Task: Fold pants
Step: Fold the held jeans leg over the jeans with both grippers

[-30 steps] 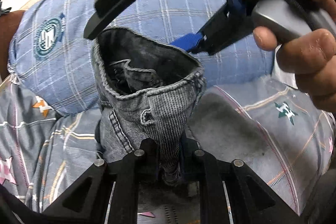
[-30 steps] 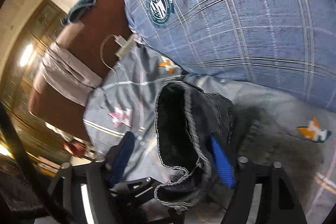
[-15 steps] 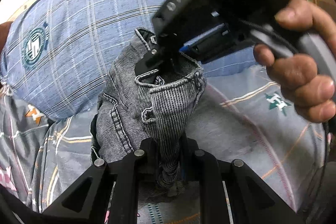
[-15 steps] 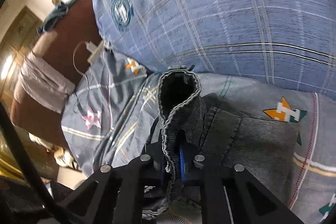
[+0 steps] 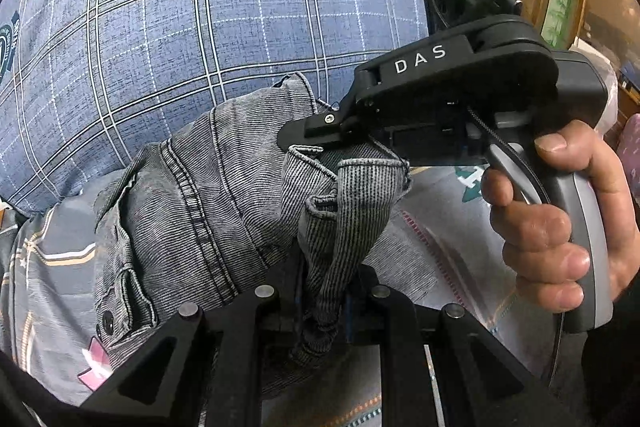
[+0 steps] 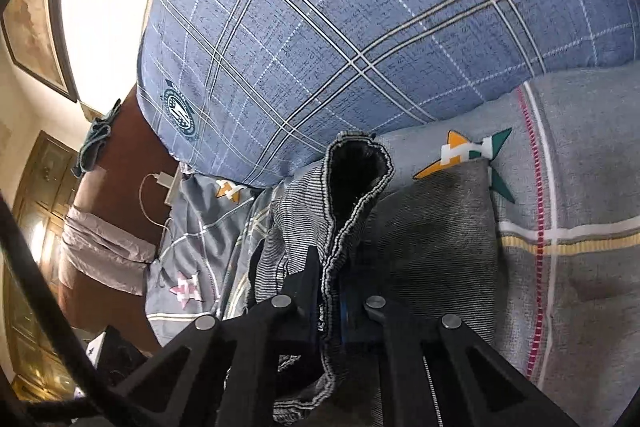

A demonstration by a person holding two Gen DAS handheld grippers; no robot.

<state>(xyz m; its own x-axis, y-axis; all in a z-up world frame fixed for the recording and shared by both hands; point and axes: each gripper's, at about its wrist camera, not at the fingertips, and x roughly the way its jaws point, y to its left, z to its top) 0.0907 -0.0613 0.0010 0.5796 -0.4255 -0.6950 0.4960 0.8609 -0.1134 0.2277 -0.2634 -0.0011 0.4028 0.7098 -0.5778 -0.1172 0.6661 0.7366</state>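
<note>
A: Left wrist view first: the left tool (image 5: pixel 324 291) is closed tight on a bunched fold of the grey denim pants (image 5: pixel 208 195), near the bottom middle of the picture.

B: And the other one?

A: The right tool (image 5: pixel 308 141) comes in from the right, marked "DAS", with a hand (image 5: pixel 560 227) round its grey handle. Its black finger (image 5: pixel 298 137) touches the pants' hem, just far of the left tool's grip.

B: Does the right wrist view settle its state?

A: Yes. There the right tool (image 6: pixel 332 311) is pinched narrow on the stitched edge of the pants (image 6: pixel 352 223), and an open dark leg mouth stands up just beyond it.

B: Where do the pants lie?

A: On a bed, over a grey bedsheet (image 6: pixel 580 195) printed with stars and stripes, the near part lifted between both tools. A big blue plaid pillow (image 5: pixel 180 11) sits right behind, touching the far edge of the denim.

B: Anything at the left?

A: A white charger and cable (image 6: pixel 164 183) on a brown surface, well apart from the pants.
</note>
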